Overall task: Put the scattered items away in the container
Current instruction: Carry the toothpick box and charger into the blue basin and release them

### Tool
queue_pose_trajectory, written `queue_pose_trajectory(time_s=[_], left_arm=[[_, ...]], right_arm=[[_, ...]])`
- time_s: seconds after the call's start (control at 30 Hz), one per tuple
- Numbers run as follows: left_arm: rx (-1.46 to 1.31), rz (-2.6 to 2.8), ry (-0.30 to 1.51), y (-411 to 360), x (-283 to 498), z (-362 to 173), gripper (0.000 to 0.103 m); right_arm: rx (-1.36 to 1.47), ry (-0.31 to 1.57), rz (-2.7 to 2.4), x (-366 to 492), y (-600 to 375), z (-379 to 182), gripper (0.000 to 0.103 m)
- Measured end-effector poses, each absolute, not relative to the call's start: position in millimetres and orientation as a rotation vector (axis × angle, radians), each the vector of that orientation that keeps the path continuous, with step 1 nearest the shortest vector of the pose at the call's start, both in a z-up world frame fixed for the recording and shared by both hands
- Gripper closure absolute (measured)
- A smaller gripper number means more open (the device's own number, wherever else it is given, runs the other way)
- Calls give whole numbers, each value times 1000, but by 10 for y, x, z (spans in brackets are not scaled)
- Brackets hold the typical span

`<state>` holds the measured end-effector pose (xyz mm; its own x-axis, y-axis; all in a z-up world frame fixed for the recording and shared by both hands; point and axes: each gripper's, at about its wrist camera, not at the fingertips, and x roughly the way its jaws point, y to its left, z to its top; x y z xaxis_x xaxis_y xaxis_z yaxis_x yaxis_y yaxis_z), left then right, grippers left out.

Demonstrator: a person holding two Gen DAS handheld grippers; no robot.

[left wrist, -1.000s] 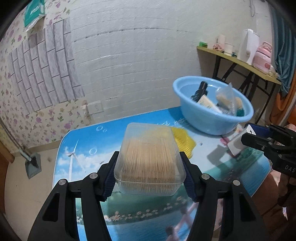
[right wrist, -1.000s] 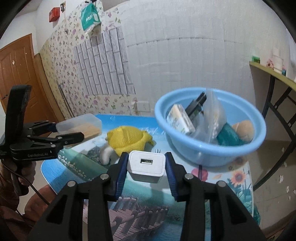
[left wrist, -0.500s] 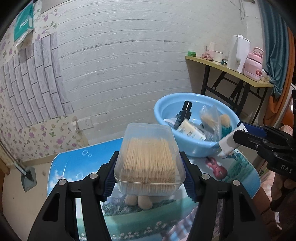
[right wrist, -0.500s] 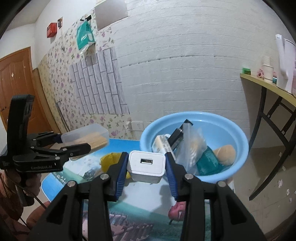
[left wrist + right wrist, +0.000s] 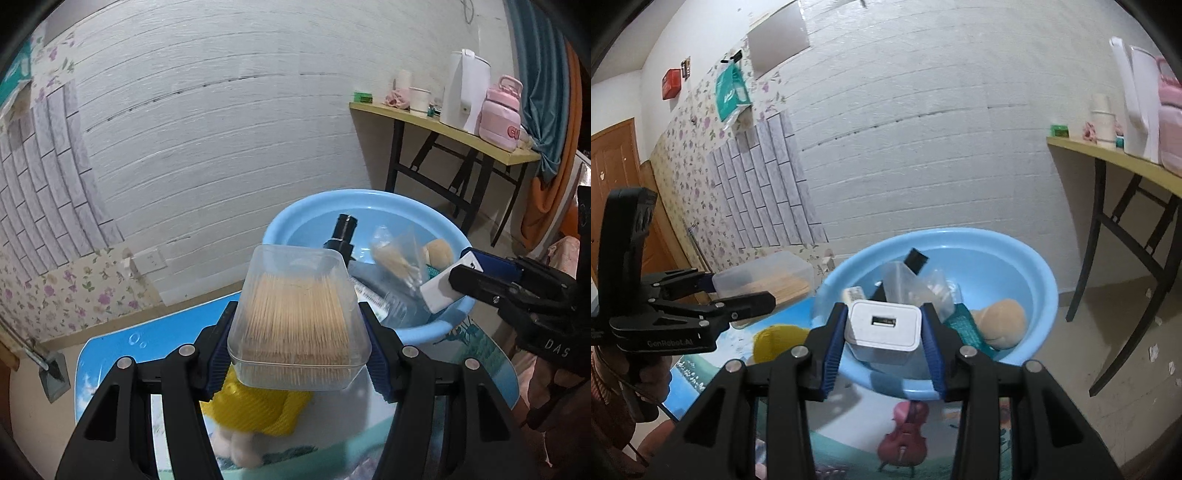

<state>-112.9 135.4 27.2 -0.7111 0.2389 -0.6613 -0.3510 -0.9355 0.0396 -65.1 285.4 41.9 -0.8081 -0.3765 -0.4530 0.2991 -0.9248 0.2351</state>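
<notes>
My left gripper (image 5: pixel 297 343) is shut on a clear plastic box of toothpicks (image 5: pixel 299 317), held in the air just short of the blue basin (image 5: pixel 295 218). From the right wrist view that same box (image 5: pixel 764 280) hangs left of the basin (image 5: pixel 1041 269). A white USB charger (image 5: pixel 884 328) sits clamped in my right gripper (image 5: pixel 884 347), over the basin's near rim. The left wrist view shows the charger (image 5: pixel 441 291) above the basin's right edge. Inside the basin lie a black tube (image 5: pixel 341 232), a plastic bag (image 5: pixel 395 258), a teal packet (image 5: pixel 967 328) and a beige round thing (image 5: pixel 1001 321).
A yellow knitted toy (image 5: pixel 258 406) lies on the picture-printed table (image 5: pixel 107 365) under the left gripper. A white brick wall stands close behind the basin. On the right a side table (image 5: pixel 443 125) carries a white kettle (image 5: pixel 465 96) and a pink flask (image 5: pixel 500 110).
Both grippers have carried their loads toward the basin, which now looks nearer and more central. The charger has come over the basin's rim. Neither grip has altered.
</notes>
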Motion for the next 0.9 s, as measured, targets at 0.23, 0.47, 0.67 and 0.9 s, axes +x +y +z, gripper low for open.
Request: queue_pose_trajectory(time_s=[0.23,0.47,0.67,0.9], left_arm=[[-977,2593,283,1652,-1300,234,42],[-987,2560,329,1898,-1432,162,42],[-973,2552,385,2019,-1395,118,30],[-934,2563,395,2005,-1297,194,25]], right_arm=[[719,-248,-2687,-784,3018,313,64],[740,-289,-2692,-895,3167,207,64],[773,-279,-2674,-938,3167,148,64],[819,-295,-2665,-934,3164,96,63]])
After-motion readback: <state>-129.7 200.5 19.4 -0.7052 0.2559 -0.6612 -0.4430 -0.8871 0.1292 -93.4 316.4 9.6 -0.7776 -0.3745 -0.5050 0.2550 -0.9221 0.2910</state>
